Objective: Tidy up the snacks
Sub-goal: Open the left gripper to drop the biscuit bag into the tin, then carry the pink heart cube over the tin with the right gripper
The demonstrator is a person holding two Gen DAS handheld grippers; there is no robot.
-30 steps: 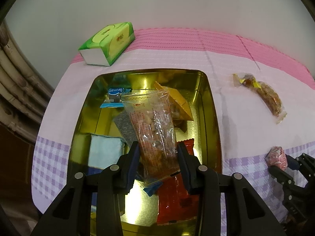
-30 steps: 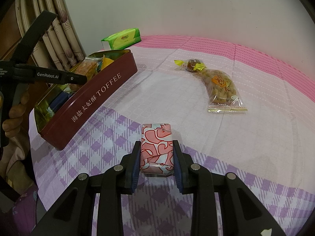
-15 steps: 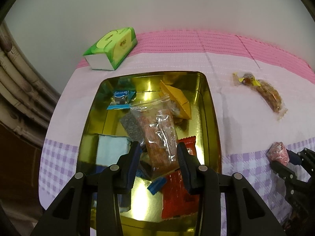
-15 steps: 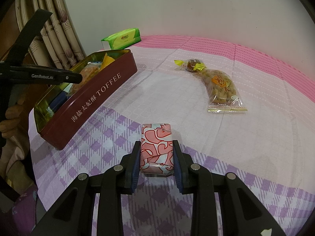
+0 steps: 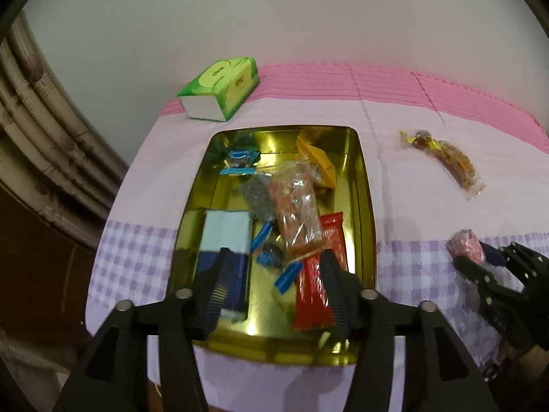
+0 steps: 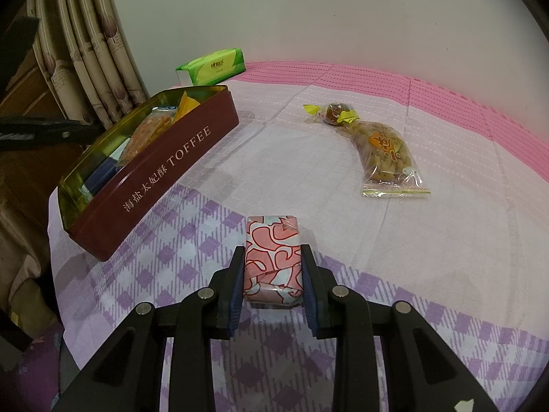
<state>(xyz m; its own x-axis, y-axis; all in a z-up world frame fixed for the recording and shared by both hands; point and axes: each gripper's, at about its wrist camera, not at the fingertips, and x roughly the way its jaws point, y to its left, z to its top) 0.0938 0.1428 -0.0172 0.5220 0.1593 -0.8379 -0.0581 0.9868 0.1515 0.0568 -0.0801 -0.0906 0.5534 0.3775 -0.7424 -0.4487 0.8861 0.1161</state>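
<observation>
1. The left gripper (image 5: 271, 274) hangs above the near end of the gold-lined tin (image 5: 363, 185). Its jaws have just been opening and now stand apart with nothing pressed between them; the clear packet of orange snacks (image 5: 296, 213) lies loose in the tin just ahead of the tips, on top of the other wrappers.
2. Also in the tin: a pale blue box (image 5: 226, 231) ahead of the left finger, a red packet (image 5: 317, 281) under the right finger, and a blue-wrapped sweet (image 5: 238, 161) and yellow packet (image 5: 317, 159) at the far end.
3. The right gripper (image 6: 273, 274) is closed snugly on the pink-patterned parcel (image 6: 272, 257), which appears to sit on the checked cloth (image 6: 394, 292). The tin stands to its left, well apart.
4. Ahead and right of that gripper, the long bag of nuts (image 6: 384, 147) waits on the cloth, not yet packed.
5. To do the next carry well, I judge: lift the parcel clear of the cloth, pass it over the tin's near wall rather than against it, and lower it into the bare gold floor near the front before letting go. The left gripper should draw aside so the two tools do not meet.
</observation>
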